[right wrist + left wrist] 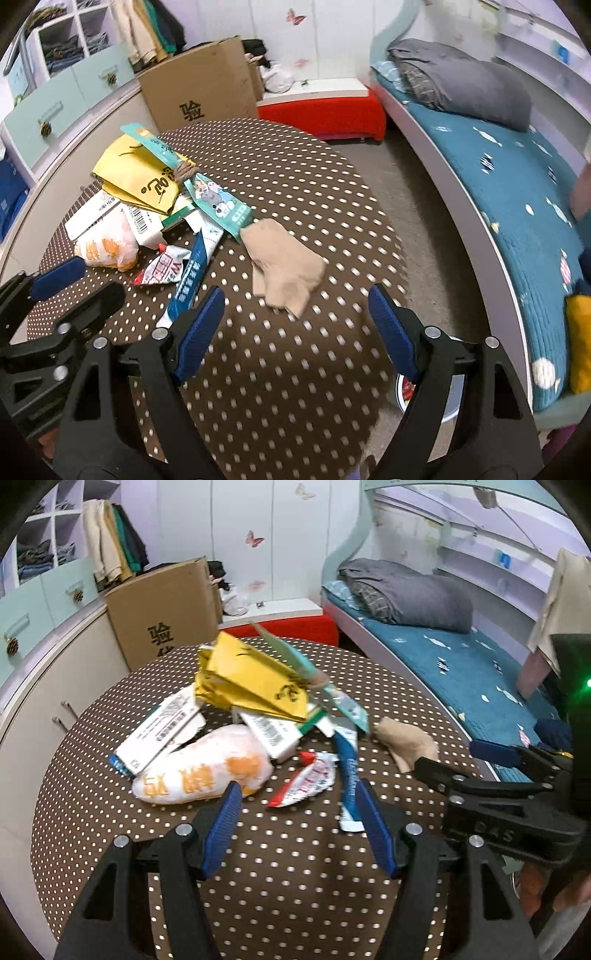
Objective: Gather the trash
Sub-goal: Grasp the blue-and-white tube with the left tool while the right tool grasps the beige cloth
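A heap of trash lies on the round brown dotted table [288, 886]: a yellow bag [251, 679], a white and orange bag [207, 771], a white carton [159, 734], a red and white wrapper [306, 782], a blue and white wrapper [349, 771] and a teal packet [218, 203]. A beige cloth [284, 269] lies apart, to the right of the heap. My left gripper [299, 823] hovers open just short of the wrappers, with nothing between its pads. My right gripper [295, 332] is open and empty in front of the beige cloth. Each gripper shows at the edge of the other's view.
A cardboard box [207, 85] stands behind the table, with a red bench [325, 110] beside it. A bed with a teal sheet [517, 192] and a grey blanket [461, 81] runs along the right. Cabinets [44, 664] line the left. A white round container [406, 391] peeks out on the floor below the table's right edge.
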A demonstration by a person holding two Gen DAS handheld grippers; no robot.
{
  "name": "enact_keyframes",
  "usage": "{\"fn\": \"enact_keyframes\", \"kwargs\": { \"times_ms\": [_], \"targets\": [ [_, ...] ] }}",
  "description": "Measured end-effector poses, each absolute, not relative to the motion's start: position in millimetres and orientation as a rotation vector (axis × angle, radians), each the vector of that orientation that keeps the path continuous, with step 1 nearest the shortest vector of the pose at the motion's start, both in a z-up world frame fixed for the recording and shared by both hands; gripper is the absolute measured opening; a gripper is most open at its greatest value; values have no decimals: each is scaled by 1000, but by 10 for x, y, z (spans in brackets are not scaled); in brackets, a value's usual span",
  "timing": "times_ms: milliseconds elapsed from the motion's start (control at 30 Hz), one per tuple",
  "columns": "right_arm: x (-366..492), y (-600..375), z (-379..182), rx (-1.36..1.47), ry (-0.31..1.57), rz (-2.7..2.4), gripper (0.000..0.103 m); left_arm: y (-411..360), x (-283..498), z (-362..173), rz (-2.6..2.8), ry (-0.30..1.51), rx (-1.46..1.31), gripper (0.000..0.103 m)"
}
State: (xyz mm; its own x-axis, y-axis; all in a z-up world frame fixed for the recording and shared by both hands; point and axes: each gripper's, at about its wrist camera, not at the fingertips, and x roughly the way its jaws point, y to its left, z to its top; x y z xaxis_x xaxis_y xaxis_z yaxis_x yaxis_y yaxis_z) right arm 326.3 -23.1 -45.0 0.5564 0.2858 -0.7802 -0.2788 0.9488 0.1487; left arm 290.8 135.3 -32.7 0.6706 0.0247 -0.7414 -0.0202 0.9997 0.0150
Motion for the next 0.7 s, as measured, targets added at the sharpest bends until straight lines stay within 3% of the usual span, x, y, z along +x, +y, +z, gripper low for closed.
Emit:
{"fn": "enact_keyframes", "kwargs": {
  "times_ms": [67,133,167,500,700],
  "targets": [
    [3365,-179,-516,-9,936,332,74,1373,2920,-315,20,832,-5,66],
    [3443,-144,-587,-20,952,351,42,1341,2940,-318,9,834,-1,66],
    [3458,-140,-593,-36,931,341,35,1317,2959,-323,2,838,5,66],
    [3356,-610,-545,77,908,351,31,890,3157,-416,-95,895,64,66],
    [3321,-877,-616,130,923,339,31,670,3356,-608,-99,970,113,52]
  ]
}}
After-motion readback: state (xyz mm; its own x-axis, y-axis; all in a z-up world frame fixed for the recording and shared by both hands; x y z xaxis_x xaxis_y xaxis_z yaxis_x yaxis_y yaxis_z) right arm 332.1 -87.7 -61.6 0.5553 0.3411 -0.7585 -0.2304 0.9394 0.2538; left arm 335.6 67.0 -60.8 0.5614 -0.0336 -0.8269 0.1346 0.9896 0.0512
